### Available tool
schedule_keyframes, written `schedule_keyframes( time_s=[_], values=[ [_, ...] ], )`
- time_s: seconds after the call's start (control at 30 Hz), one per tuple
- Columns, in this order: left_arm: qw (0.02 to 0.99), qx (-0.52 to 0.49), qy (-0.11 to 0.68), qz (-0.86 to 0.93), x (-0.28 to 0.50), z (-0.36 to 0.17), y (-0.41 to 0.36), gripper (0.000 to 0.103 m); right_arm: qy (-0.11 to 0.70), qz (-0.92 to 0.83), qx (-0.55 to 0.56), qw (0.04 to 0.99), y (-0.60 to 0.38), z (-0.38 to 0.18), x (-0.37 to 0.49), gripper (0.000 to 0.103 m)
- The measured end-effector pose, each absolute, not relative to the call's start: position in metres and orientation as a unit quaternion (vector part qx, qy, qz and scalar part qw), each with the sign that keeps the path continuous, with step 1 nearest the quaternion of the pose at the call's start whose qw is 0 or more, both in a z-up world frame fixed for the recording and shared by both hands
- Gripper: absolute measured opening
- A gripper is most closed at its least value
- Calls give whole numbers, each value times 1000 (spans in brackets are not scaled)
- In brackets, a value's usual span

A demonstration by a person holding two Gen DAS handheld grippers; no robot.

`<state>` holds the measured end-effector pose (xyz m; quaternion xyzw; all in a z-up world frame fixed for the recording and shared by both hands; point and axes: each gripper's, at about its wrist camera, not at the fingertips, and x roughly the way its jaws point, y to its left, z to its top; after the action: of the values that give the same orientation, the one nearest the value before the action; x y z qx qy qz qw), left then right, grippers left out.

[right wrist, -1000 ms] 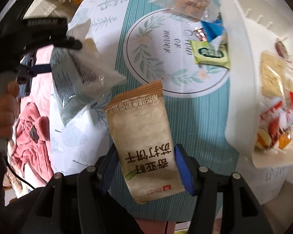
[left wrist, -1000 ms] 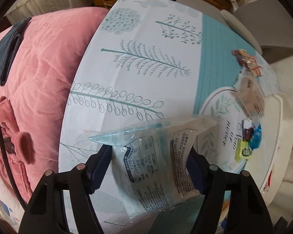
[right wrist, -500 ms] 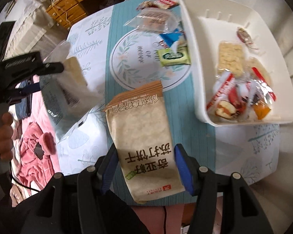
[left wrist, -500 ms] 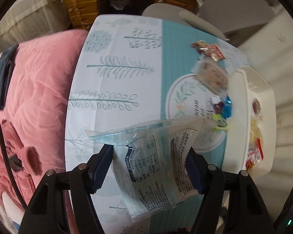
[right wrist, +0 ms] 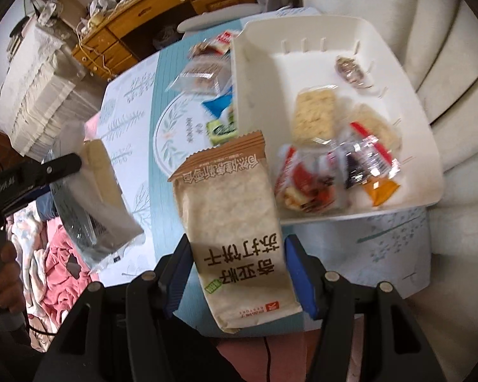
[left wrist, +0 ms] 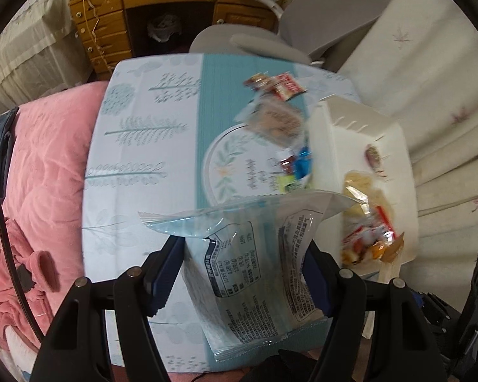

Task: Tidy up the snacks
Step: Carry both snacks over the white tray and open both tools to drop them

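Both grippers loaded, held up over the table [left wrist: 143,146]. Left gripper [left wrist: 242,273] has jaws clamped on the pale-blue cracker pack [left wrist: 255,270], gripped mid-body, top seal flaring free at 12 o'clock. Right gripper [right wrist: 235,273] has jaws clamped on the tan soda-cracker pack [right wrist: 235,222], held across its lower half, upper end pointing to 12. White bin [right wrist: 398,73] sits at 1–2 o'clock of the right gripper, already w/ several snacks; a few loose ones lie on the table at 11. Handling, judged: both packs light, film slick and crinkly, crackers inside brittle, so squeeze gently, grip flat sides mid-pack, not the seal; lower in, don't drop.
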<state>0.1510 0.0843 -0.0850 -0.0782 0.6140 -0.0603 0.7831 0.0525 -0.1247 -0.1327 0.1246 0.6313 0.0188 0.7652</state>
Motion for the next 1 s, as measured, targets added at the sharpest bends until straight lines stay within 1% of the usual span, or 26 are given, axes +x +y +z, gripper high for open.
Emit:
schedule_keyframes(
  time_s=[0.43,1.0],
  values=[
    [810,-68,576,-88,152,-58,-20,69,600,39,138,787,-217,-116,65,58],
    [807,-22,577,-120,183,-67,-126,70,589,60,170,788,-299,-125,91,58]
  ],
)
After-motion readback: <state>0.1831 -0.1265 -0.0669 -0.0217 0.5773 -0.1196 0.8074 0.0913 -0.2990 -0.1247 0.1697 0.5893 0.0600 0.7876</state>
